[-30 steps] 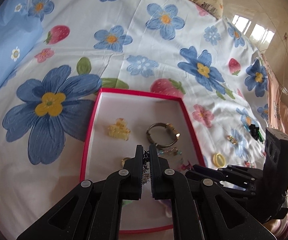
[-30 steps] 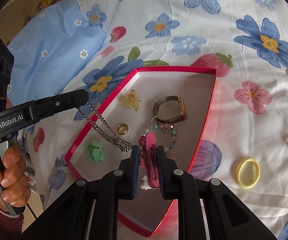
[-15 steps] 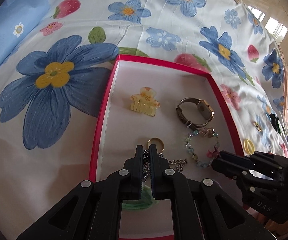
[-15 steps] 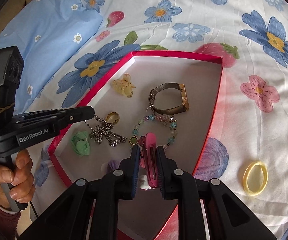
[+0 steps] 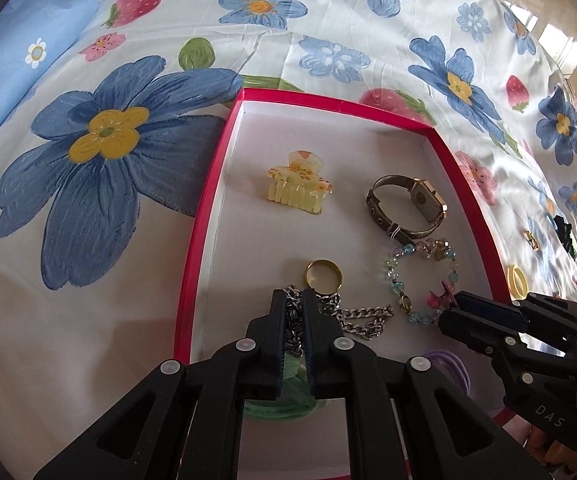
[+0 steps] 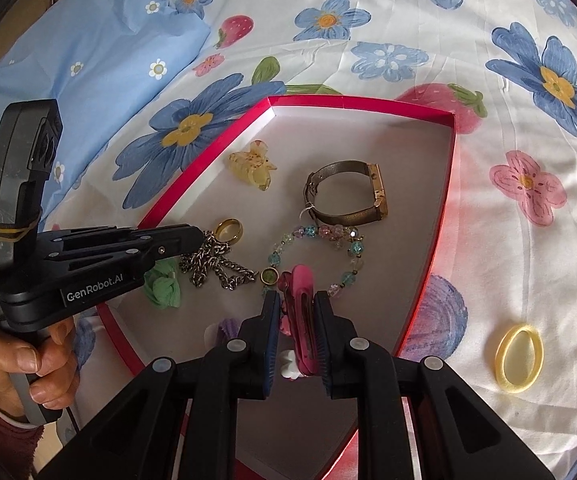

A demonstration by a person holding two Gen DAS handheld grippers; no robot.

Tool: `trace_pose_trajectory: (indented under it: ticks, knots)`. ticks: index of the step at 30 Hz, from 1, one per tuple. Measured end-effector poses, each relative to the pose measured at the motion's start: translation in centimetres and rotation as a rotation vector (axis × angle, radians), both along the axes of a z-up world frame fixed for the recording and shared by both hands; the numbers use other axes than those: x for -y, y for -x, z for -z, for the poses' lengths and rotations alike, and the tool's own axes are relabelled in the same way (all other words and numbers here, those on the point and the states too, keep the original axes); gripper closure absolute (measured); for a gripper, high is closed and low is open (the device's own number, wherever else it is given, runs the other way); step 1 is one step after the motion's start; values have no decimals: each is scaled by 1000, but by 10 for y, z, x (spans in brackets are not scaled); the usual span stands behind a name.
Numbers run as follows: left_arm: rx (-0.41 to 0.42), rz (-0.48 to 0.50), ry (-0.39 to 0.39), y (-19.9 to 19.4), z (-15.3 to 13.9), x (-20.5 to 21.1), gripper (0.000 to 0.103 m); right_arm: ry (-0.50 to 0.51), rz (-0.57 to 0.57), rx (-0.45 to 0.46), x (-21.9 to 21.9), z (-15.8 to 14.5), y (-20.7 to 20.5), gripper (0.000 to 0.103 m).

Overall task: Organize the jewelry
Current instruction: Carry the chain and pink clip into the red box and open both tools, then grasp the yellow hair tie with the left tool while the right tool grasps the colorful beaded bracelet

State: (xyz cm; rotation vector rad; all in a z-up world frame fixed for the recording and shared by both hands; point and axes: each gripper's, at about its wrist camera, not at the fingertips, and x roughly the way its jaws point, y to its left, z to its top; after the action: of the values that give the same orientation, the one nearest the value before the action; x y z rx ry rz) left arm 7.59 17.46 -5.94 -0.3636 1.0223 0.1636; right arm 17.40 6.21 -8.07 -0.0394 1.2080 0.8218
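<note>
Left wrist view: left gripper (image 5: pixel 293 300) at bottom centre, jaws pressed on the silver chain (image 5: pixel 362 318), whose loose end lies piled on the floor of the red-rimmed tray (image 5: pixel 204 216). Gold ring (image 5: pixel 323 277) just above the fingertips, touching the chain. Yellow claw clip (image 5: pixel 298 188) mid-frame, watch (image 5: pixel 408 208) to its right, beaded bracelet (image 5: pixel 420 280) below the watch. Green scrunchie (image 5: pixel 284 400) under the jaws, purple scrunchie (image 5: pixel 448 364) lower right. Right gripper (image 5: pixel 454 304) enters from the right edge, pink clip at its tip over the bracelet. Tray sits on a floral bedsheet (image 5: pixel 88 160).

Right wrist view: right gripper (image 6: pixel 297 312) at bottom centre, jaws pinching a pink hair clip (image 6: pixel 302 316) upright, tip over the lower part of the bracelet (image 6: pixel 316 256). Left gripper (image 6: pixel 196 238) comes in from the left, held by a hand (image 6: pixel 36 364), tip on the chain (image 6: pixel 216 264) beside the ring (image 6: pixel 229 231). Yellow hair tie (image 6: pixel 518 358) lies on the sheet, lower right, outside the tray (image 6: pixel 436 248).
</note>
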Motion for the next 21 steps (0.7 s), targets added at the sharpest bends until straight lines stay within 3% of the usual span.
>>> trace_pose_trajectory:
  ticks: [2,9,12,15,21]
  knots:
    - [-1,-8,-2,1,-1,0,86,-12,5,-9,2,0,-1,84]
    - [10,-14,-14,4,-7,1,80,-41,27,-17,10,-7,0,81]
    - [21,-16,-18,7,-12,2,66,-62,41,-10,18,-15,1,80]
    - [34,-17,-24,11,-20,6,59,-87,58,4,27,-25,2,72]
    - [71,-17,-17,24,-39,15,48,-134,116,28,57,-46,7,64]
